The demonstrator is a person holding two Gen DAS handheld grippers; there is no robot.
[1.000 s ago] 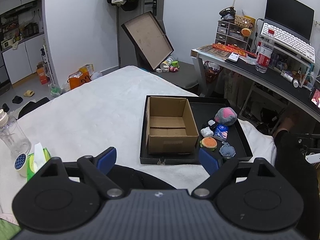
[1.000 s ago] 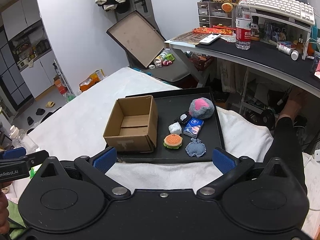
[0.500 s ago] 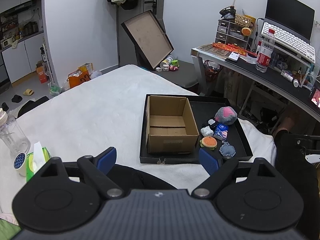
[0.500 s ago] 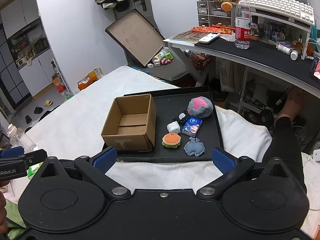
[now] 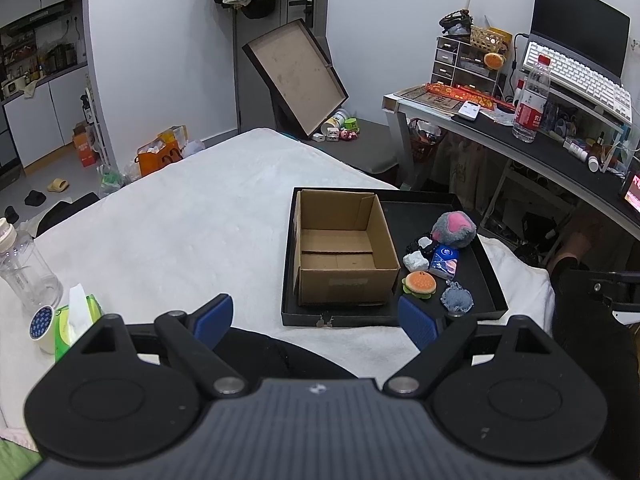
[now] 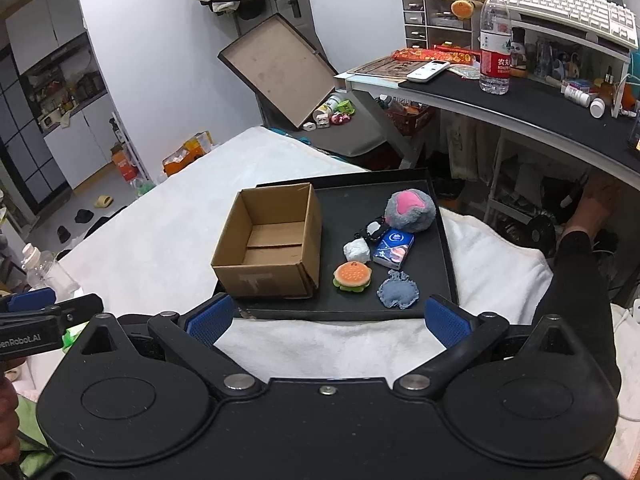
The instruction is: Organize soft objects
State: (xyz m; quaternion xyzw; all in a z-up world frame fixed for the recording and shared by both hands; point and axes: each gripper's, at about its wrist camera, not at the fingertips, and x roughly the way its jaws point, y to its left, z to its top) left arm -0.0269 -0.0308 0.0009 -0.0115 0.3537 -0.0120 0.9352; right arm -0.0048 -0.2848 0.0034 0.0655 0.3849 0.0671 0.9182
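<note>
Nothing shifted over the last second: left gripper (image 5: pixel 316 318) and right gripper (image 6: pixel 326 318) both spread wide, empty. Ahead of both, soft toys (image 6: pixel 352 277) beside empty cardboard box (image 6: pixel 272 244) on black tray (image 6: pixel 444 240); sorting not yet begun.

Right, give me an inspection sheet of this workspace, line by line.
Surface: white fleecy cover bearing a shallow black tray.
Job's things: open brown cardboard box, nothing inside, at the tray's left; beside it a grey-and-pink plush ball, burger-shaped plush, blue denim pouch, small white lump, blue tissue packet.
Clutter: clear plastic bottle, green tissue pack on the near left.
Grippers: left gripper and right gripper open, holding nothing, short of the tray.
Cables: nothing seen on the cover.
Surroundings: dark desk with white keyboard and water bottle.
</note>
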